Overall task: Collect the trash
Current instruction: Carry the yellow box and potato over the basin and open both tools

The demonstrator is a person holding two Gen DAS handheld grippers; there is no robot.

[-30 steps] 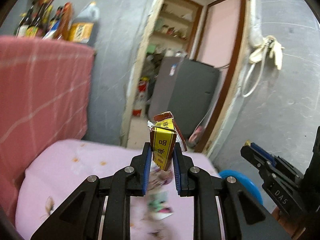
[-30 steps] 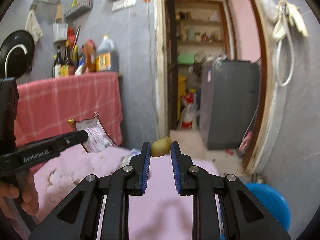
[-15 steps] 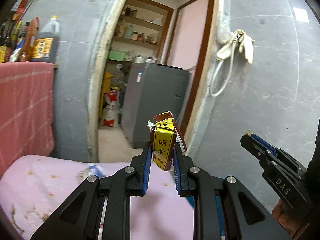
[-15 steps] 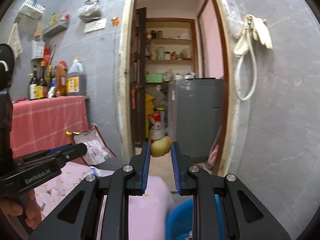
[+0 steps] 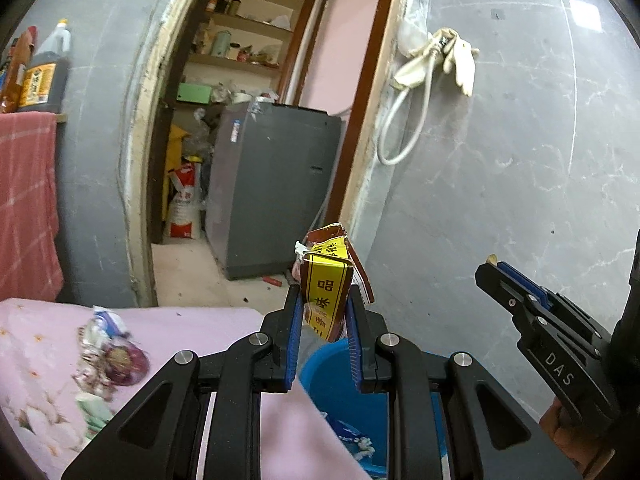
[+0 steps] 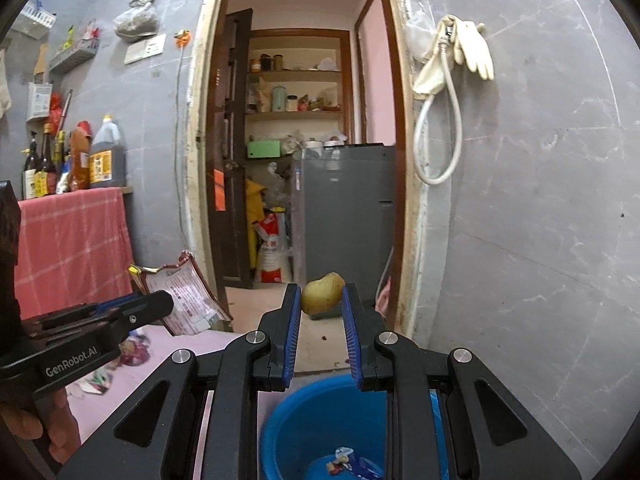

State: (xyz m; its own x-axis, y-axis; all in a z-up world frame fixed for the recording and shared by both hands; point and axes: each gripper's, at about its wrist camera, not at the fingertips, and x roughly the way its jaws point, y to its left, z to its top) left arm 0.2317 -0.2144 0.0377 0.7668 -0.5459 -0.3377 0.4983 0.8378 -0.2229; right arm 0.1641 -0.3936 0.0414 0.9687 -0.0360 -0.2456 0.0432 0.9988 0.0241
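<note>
Two handheld black grippers w/ blue pads carry trash toward a round blue plastic basin (image 6: 316,416) on the floor, near a grey tiled wall. The left gripper (image 5: 322,312) is closed down to a narrow gap on a crumpled brown-and-yellow snack wrapper (image 5: 326,280) w/ printed characters; the wrapper stands upright between the pads and sticks out above the tips, over the basin's near-left rim (image 5: 320,364). In the right wrist view the same wrapper (image 6: 184,296) shows at left w/ its pale printed back side, torn at the top.

The right gripper (image 6: 322,304) is likewise nearly closed, pinching a small yellowish-brown rounded lump (image 6: 322,293), poss. a potato or fruit scrap, at the very tips of its pads. It hangs above the basin's far rim. A small blue-and-white wrapper (image 6: 348,462) lies on the basin's bottom.

Left of the basin, a pink flowered cloth (image 5: 192,328) covers a surface; more crumpled colourful wrappers (image 5: 106,352) lie on it, blurred, well left of the left gripper. A hand (image 6: 36,420) grips the left tool's handle at the lower left of the right wrist view.

Far side: an open doorway w/ a dark grey boxy appliance (image 6: 348,208) and stocked shelves. A white hose and pale rubber gloves (image 6: 470,48) hang on the wall at right. Dark bottles and a big jug (image 6: 106,156) stand at far left above a red checked cloth (image 6: 76,244).
</note>
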